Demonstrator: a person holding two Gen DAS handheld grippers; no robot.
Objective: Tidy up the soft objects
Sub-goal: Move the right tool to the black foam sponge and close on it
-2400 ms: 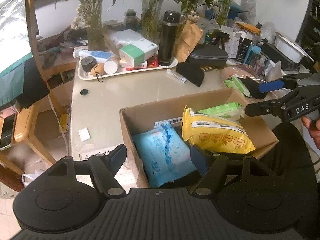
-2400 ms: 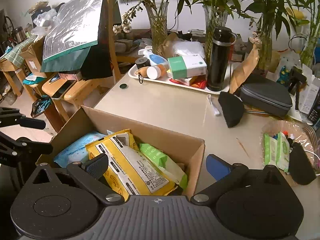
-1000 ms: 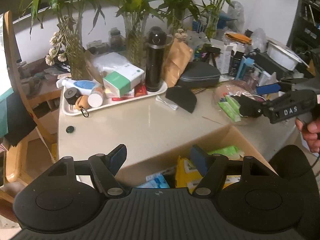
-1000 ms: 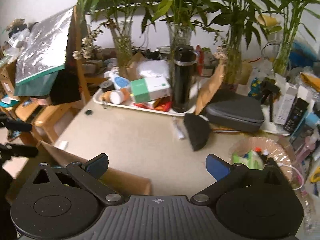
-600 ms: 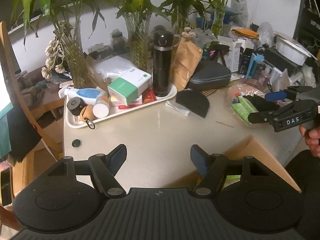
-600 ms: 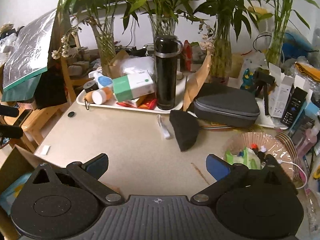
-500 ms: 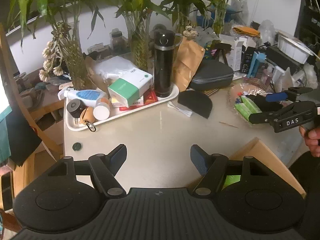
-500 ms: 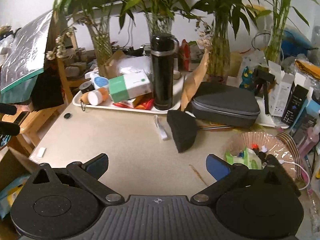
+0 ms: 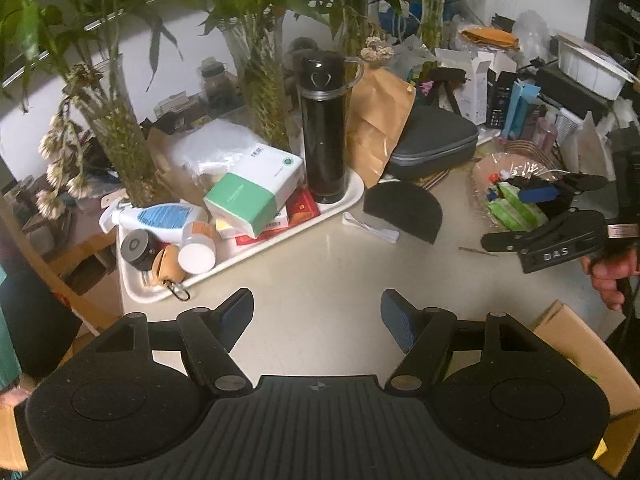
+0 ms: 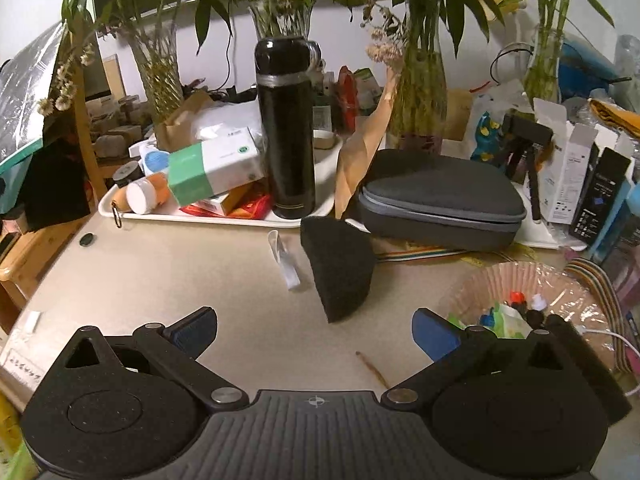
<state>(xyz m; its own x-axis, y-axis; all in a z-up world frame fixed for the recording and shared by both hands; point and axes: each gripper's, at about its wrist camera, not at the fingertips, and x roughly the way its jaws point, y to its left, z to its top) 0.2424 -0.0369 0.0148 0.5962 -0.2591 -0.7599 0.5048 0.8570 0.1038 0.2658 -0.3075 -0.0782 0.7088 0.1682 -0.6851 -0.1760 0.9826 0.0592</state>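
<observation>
To your right, the right gripper (image 9: 538,210) carries the white letters "DAS" on the side of its black body. Ahead of your left gripper (image 9: 316,316), the green-and-white box (image 9: 256,190) on the tray (image 9: 136,292) has small print and a round green mark, too small to read. Every other label on the boxes and bottles around you is too blurred to make out.

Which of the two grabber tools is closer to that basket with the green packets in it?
Right. The right gripper hovers at the basket rim, over the green packets; the left gripper is over bare table, well away.
</observation>
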